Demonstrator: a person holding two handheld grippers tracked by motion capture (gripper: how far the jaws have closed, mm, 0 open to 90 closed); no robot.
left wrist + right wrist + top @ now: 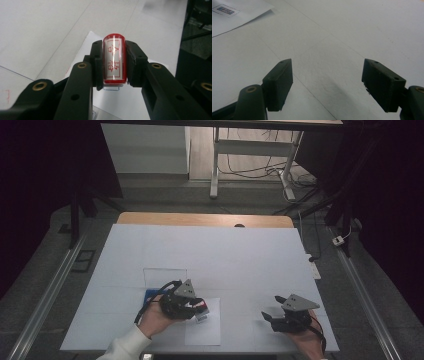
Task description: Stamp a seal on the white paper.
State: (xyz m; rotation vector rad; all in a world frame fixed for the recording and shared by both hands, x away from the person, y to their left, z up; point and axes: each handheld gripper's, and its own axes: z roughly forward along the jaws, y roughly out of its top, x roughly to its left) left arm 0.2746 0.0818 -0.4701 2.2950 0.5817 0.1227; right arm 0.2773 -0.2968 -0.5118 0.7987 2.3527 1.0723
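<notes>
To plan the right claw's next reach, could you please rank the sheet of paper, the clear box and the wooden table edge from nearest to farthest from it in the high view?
1. Sheet of paper: just to the left of the right claw, near the front edge.
2. Clear box: farther left, behind the left claw.
3. Wooden table edge: along the far side.

Desk [210, 250] with white cover; paper sheet [205, 330] at 6 o'clock, clear box [165, 276] and blue pad [150, 296] at 7.

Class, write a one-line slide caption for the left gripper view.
Left gripper shut on a red stamp above a white sheet.
</notes>
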